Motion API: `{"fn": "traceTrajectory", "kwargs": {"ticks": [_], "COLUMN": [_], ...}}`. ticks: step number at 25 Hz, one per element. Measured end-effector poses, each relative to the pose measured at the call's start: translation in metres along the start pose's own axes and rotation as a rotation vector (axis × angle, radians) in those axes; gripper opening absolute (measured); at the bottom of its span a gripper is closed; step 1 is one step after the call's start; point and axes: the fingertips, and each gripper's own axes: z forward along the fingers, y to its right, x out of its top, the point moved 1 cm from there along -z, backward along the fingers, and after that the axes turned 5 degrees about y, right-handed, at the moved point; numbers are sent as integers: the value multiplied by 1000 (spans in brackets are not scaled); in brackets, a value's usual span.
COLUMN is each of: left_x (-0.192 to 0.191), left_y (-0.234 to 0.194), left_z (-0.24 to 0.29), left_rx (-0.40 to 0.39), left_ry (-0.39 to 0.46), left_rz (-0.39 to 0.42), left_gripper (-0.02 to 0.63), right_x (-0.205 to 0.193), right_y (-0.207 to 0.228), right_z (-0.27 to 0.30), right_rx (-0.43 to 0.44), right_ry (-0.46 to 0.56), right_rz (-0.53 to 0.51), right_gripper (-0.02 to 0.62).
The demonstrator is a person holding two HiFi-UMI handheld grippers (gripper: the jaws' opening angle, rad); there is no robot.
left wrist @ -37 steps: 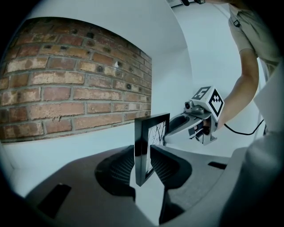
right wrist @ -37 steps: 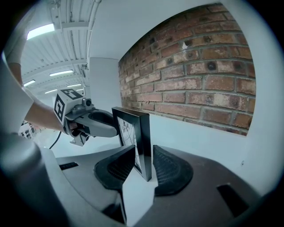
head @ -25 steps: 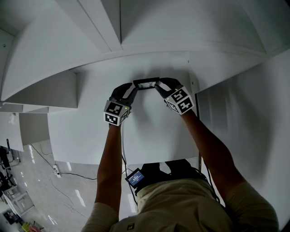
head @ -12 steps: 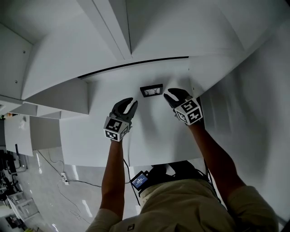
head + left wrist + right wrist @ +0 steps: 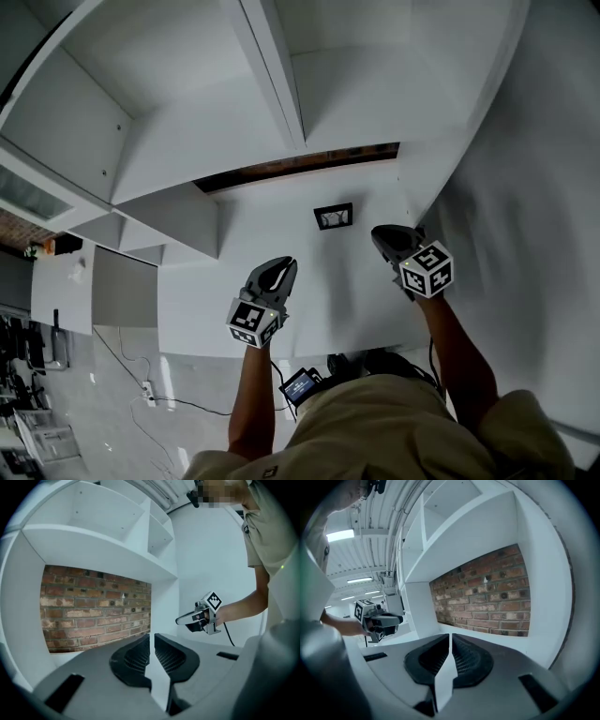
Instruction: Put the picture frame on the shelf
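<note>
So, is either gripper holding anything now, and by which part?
Nothing is held. The left gripper is shut and empty; the right gripper has just been closing on nothing. The picture frame is untouched.

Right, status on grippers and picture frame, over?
Left gripper shut, empty. Right gripper just closing, nothing between. Picture frame on shelf, ungripped. Nothing in the way.

Long ceiling lights (image 5: 340,535) make the white shelf (image 5: 187,122) bright, with soft grey shadows. Everything bends round at the edges, with dark corners and a little blur.
</note>
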Motion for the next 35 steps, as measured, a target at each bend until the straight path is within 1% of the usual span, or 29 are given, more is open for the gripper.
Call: {"fn": "traceTrajectory", "kwargs": {"ticks": [4,8,11,13,16,19,22,25,35], "left_x": [25,51,67,79,93,107,118,124,122], "left_y": [26,51,75,90,108,123,135,145,154], "left_z": [-34,-65,-86,-97,-112,-127,-140,-149,-160], "left_rx": [-13,-34,-62,-83,-116,-134,-143,-155,-167], "left_ry": [8,27,39,48,57,80,112,130,140], "left_rz": [12,-27,-31,-20,19,45,61,72,76], "left_gripper": [13,8,8,8,8,8,8,8,8], "right_x": [25,45,59,68,83,95,100,102,95], "right_y": [-41,-82,-112,-132,-163,-187,-204,-217,-231], "right_z": [-31,-65,-89,-103,-120,-136,-150,-159,-174], "right_rx": [67,99,117,138,172,192,189,186,179], "right_ry": [2,10,31,44,68,89,85,87,87], "right_rz": [-31,-39,-33,-46,-76,-104,-140,-143,-137], "right_gripper": [15,13,11,11,11,7,5,4,5]}}
